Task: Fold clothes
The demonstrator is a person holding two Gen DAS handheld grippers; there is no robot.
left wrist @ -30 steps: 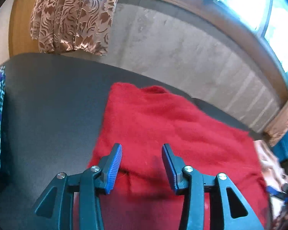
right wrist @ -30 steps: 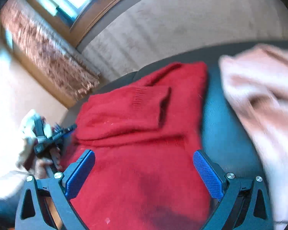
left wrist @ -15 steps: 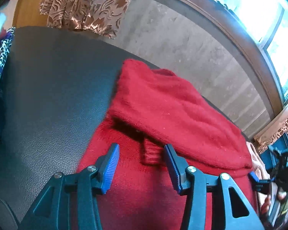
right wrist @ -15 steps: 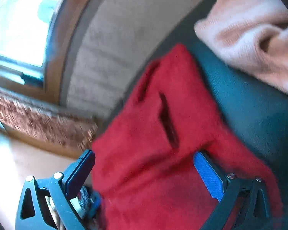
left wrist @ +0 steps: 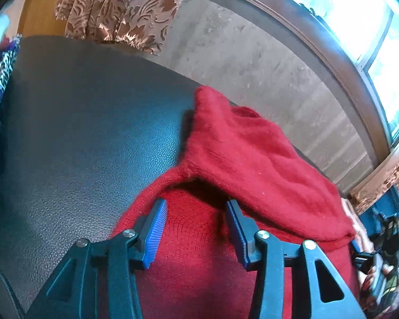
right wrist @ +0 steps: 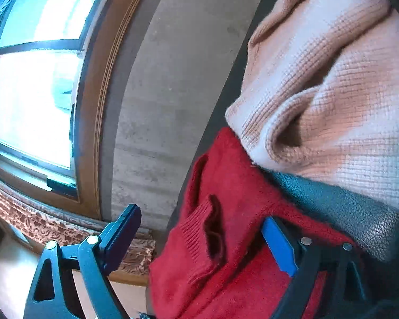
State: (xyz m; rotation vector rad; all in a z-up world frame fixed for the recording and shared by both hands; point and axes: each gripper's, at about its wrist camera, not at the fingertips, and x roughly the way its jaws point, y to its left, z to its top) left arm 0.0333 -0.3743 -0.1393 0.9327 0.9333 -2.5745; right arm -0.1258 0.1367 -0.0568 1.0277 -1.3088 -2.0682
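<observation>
Right gripper now tilted, closer.

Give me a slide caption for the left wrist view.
Open left claw over a part-folded red sweater on a dark surface.

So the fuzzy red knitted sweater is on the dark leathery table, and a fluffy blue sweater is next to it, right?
Not blue. In the right wrist view the ribbed knitted sweater beside the fuzzy red knitted sweater is pale pink. The red one does lie on the dark leathery table.
</observation>
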